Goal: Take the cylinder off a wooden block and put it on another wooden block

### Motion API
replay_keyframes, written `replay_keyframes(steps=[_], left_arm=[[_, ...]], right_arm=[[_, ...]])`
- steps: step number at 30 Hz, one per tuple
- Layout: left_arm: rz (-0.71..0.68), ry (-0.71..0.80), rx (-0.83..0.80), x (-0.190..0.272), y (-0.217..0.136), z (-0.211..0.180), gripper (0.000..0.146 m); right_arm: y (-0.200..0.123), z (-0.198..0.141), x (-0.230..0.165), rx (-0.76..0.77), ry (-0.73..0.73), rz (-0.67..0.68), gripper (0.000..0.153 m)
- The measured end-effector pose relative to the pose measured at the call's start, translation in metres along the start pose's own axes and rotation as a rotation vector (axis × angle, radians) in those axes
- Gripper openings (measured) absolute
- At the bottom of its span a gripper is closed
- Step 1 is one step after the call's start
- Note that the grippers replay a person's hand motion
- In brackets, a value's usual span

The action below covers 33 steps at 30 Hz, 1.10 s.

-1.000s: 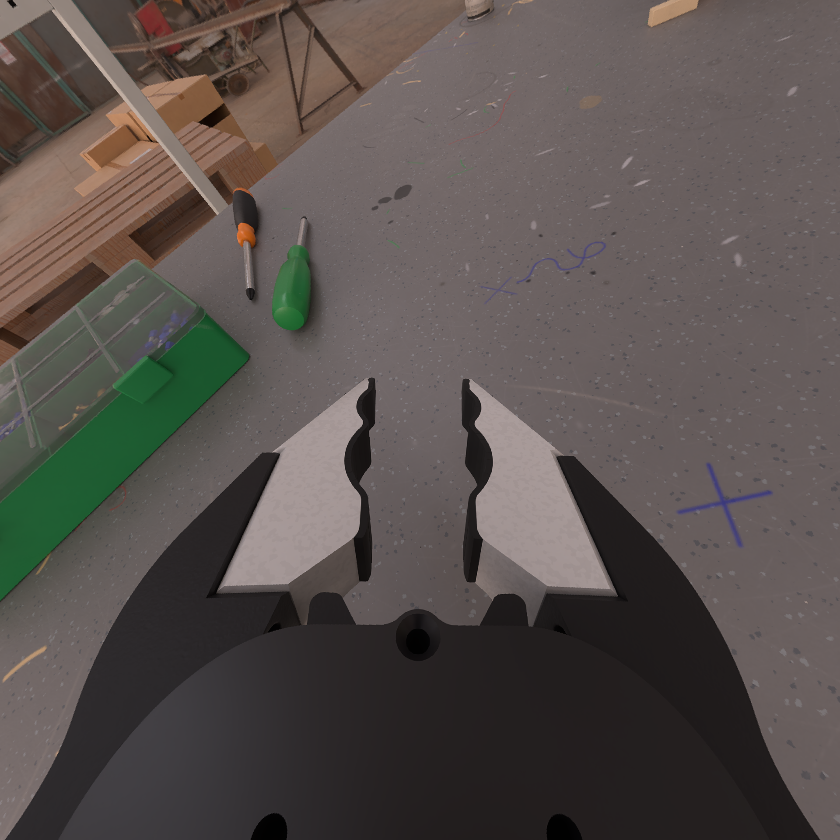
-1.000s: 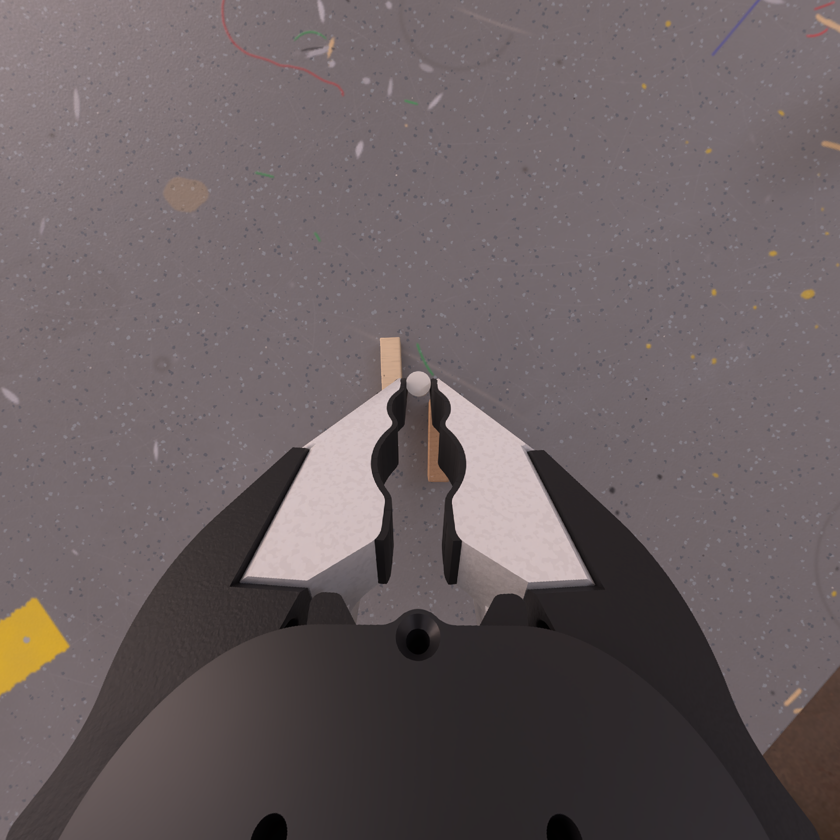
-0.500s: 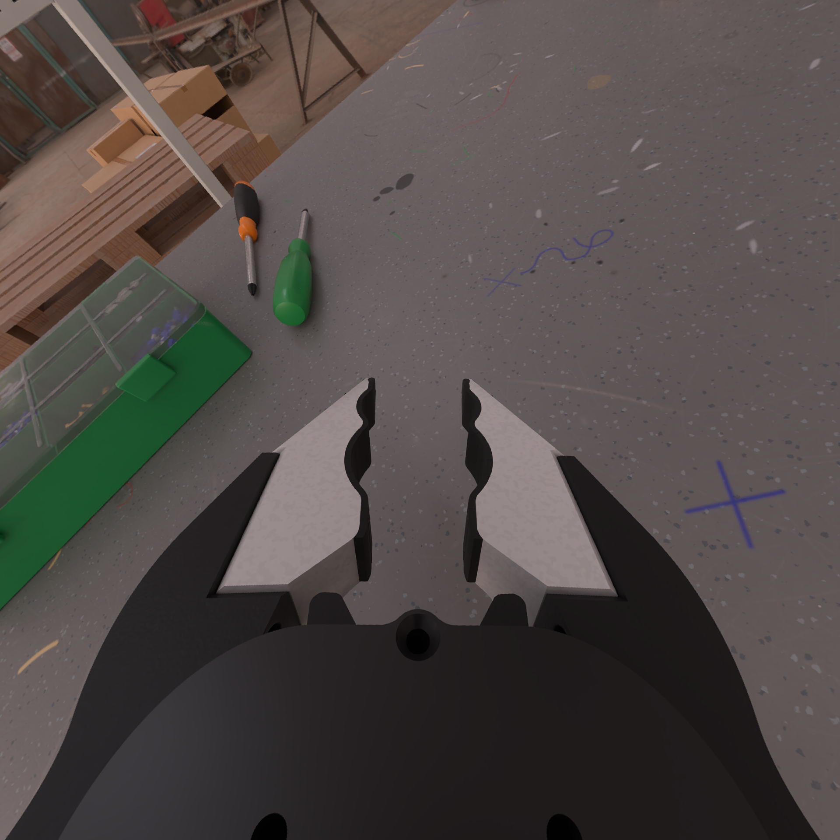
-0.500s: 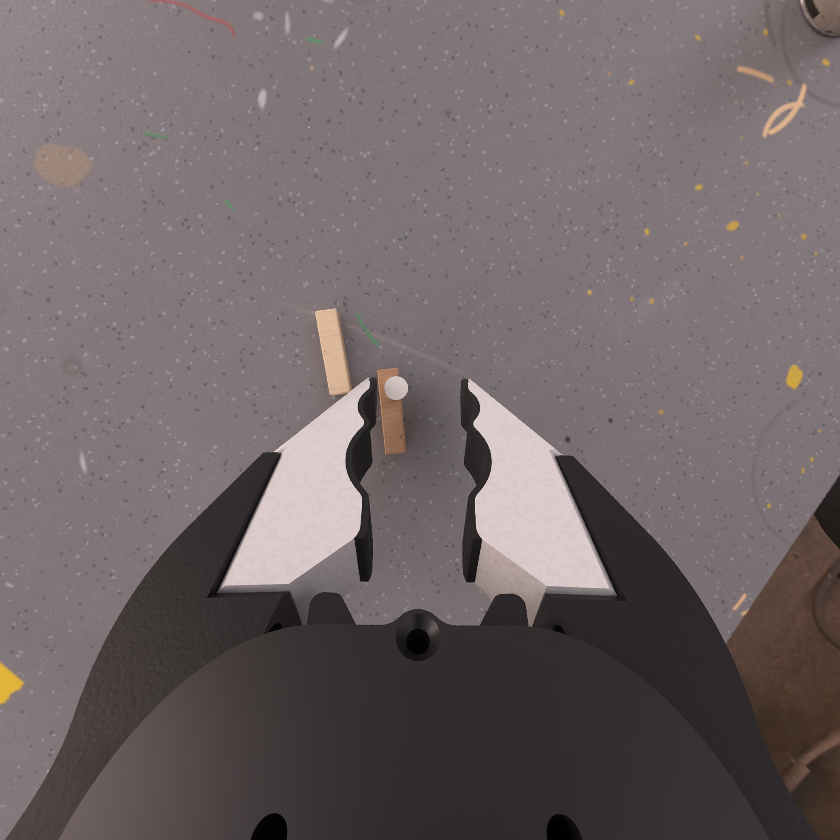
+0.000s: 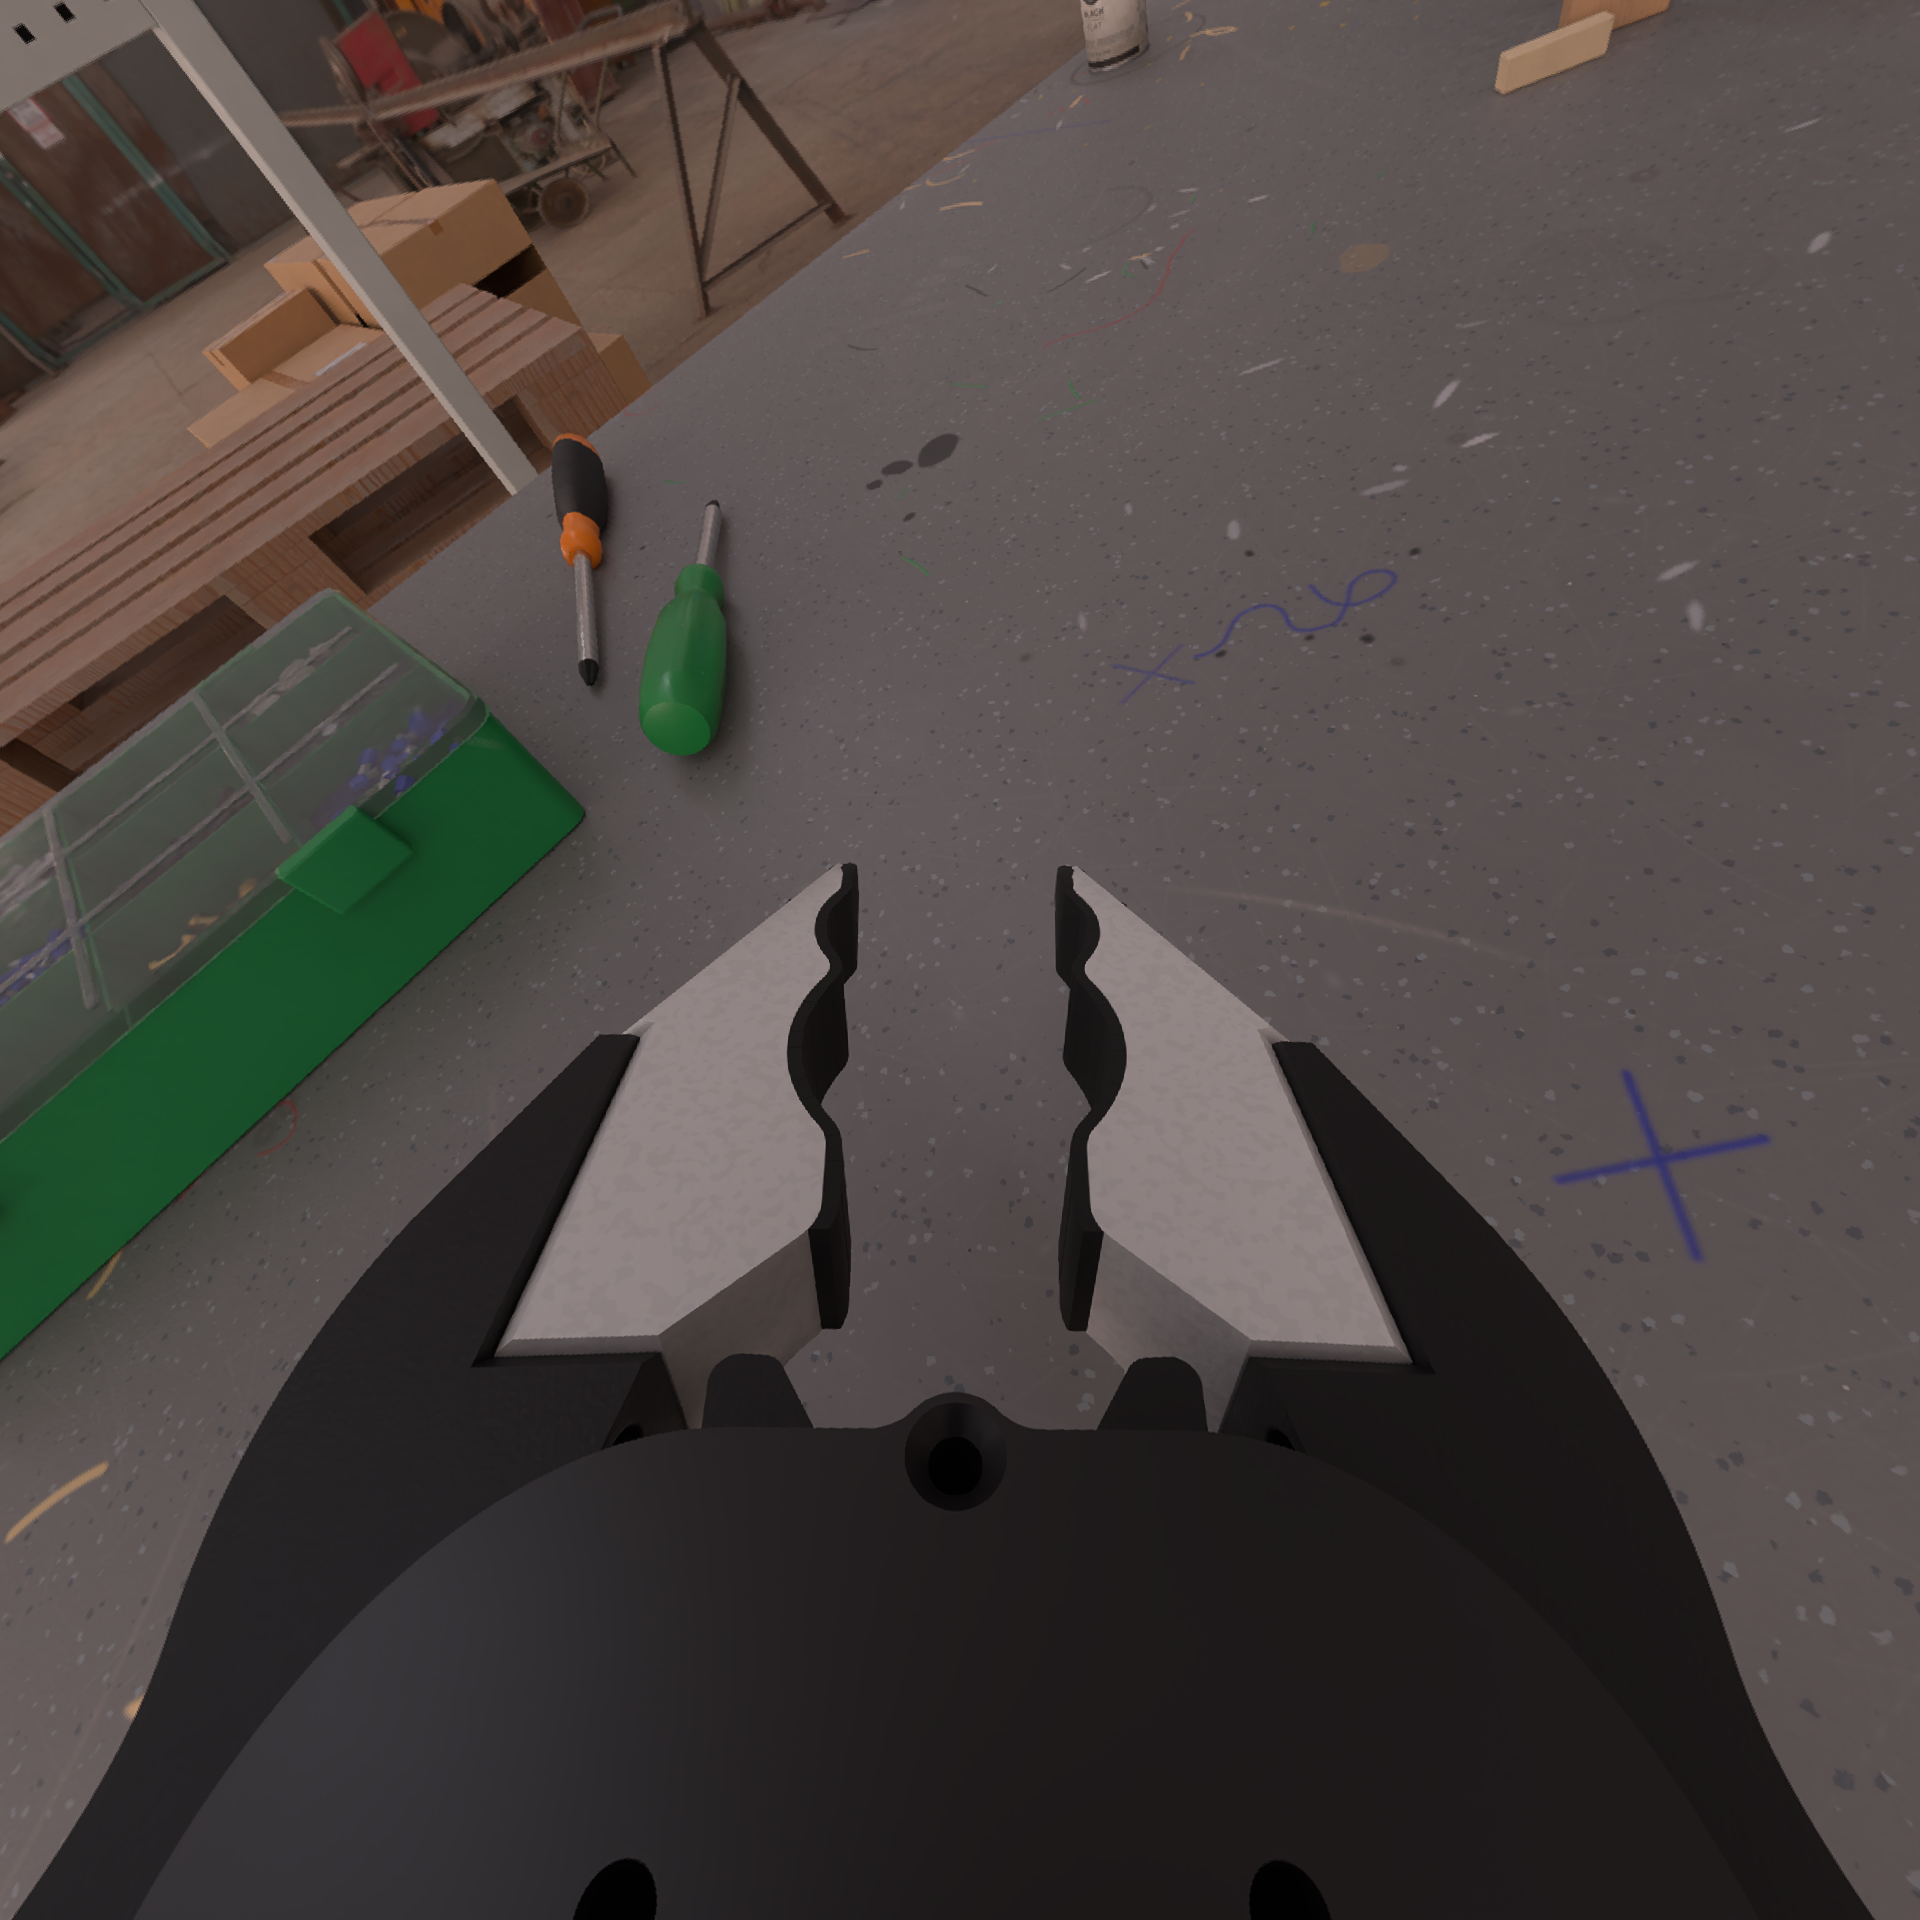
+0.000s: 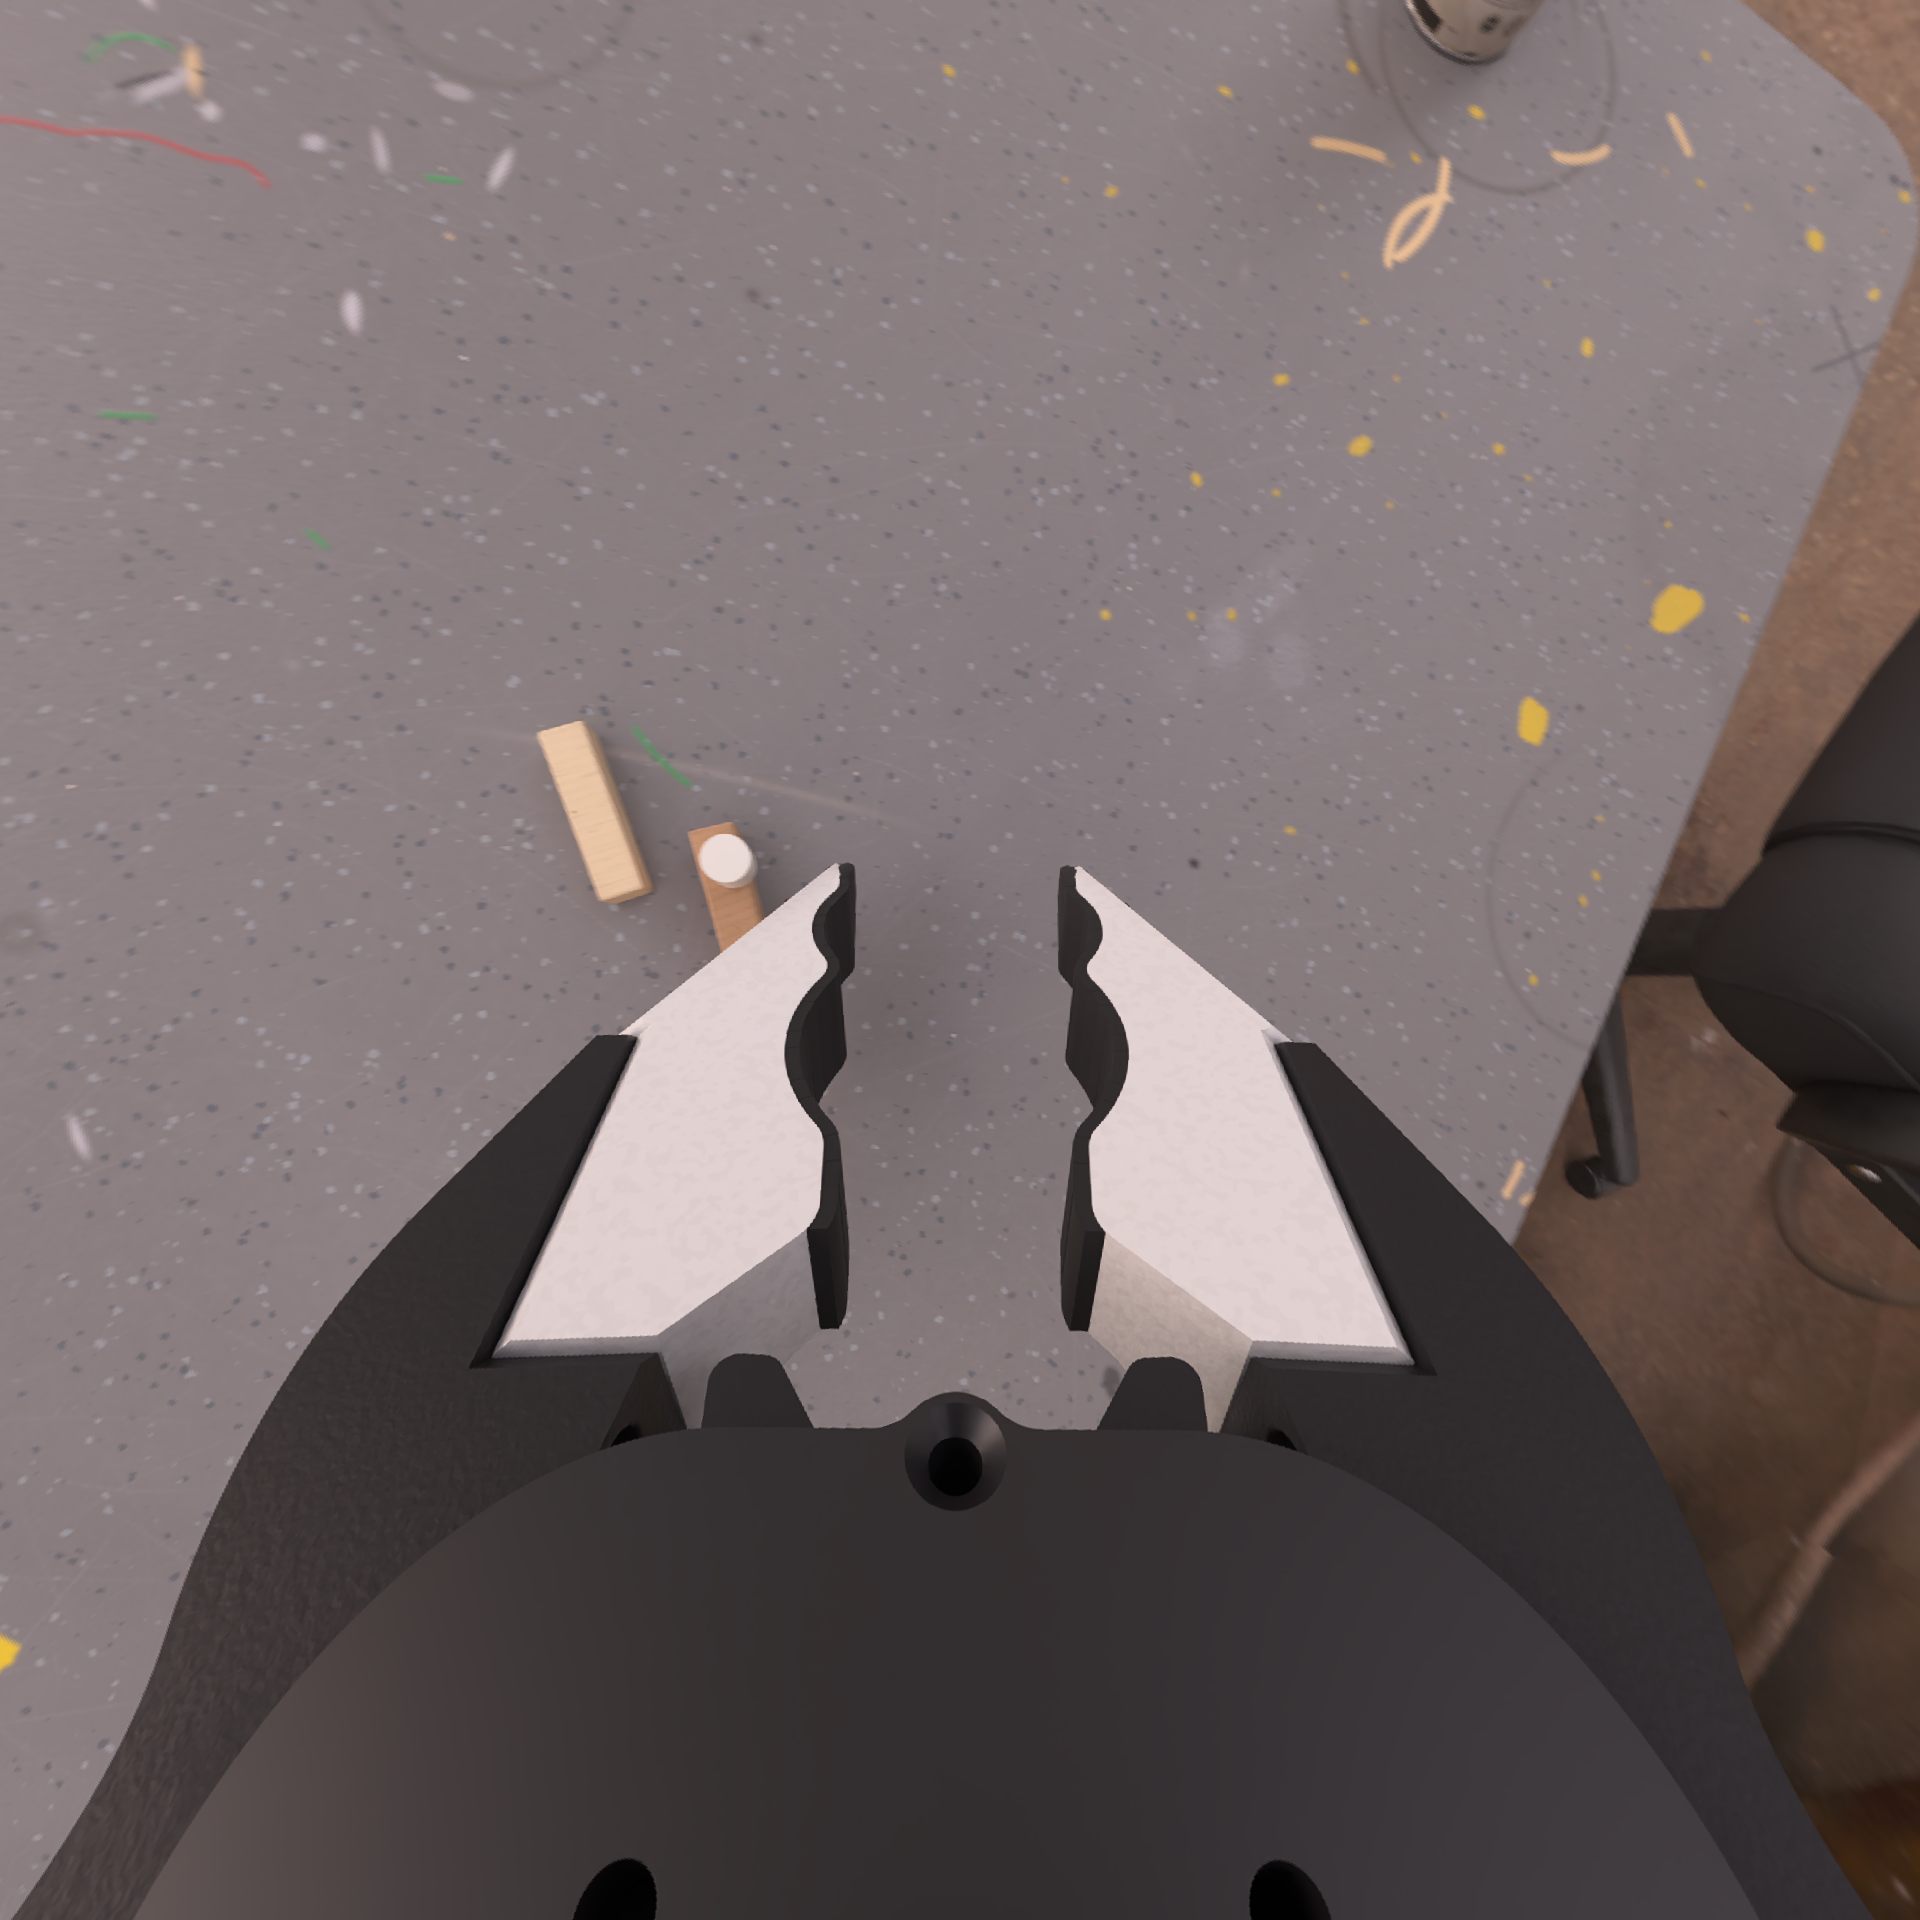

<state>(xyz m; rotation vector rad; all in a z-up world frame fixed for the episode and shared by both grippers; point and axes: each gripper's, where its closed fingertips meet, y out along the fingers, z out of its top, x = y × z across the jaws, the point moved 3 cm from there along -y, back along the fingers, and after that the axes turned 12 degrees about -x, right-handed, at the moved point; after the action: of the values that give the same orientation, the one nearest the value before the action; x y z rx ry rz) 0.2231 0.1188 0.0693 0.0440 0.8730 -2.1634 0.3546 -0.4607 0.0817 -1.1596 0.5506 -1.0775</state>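
Observation:
In the right wrist view a small white cylinder (image 6: pixel 725 860) stands upright on the far end of a darker wooden block (image 6: pixel 729 906). A paler wooden block (image 6: pixel 592 810) lies just left of it, bare. My right gripper (image 6: pixel 956 873) is open and empty, above the table and to the right of both blocks; its left finger (image 6: pixel 727 1060) hides the darker block's near end. My left gripper (image 5: pixel 956 873) is open and empty over bare grey table (image 5: pixel 1351 831), far from the blocks.
In the left wrist view a green screwdriver (image 5: pixel 684 665), an orange-and-black screwdriver (image 5: pixel 580 540) and a green box with a clear lid (image 5: pixel 260 914) lie at the left. A wooden piece (image 5: pixel 1553 50) and a can (image 5: pixel 1112 31) are far off. The table edge (image 6: pixel 1766 665) and a black chair (image 6: pixel 1829 935) are on the right.
My right gripper opened, let go of the cylinder on the darker block, and drew back up and to the right. The left gripper's view shifted slightly; it stayed open.

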Motion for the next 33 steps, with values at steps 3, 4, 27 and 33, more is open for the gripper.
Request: replay_keyframes(steps=[3, 4, 27, 33], left_arm=[[0.002, -0.004, 0.0, -0.001, -0.001, 0.0, 0.038], [0.002, -0.006, 0.001, -0.001, -0.001, -0.001, 0.038], [0.01, -0.005, -0.017, -0.002, 0.002, -0.002, 0.038], [0.009, 0.0, -0.018, -0.001, 0.002, -0.002, 0.038]], right_arm=[[0.001, -0.001, 0.008, -0.039, 0.019, -0.035, 0.033], [0.002, -0.002, 0.009, -0.059, 0.028, -0.033, 0.03], [0.019, -0.039, -0.015, -0.421, -0.137, 0.081, 0.009], [0.018, -0.031, -0.034, -0.325, -0.159, 0.207, 0.003]])
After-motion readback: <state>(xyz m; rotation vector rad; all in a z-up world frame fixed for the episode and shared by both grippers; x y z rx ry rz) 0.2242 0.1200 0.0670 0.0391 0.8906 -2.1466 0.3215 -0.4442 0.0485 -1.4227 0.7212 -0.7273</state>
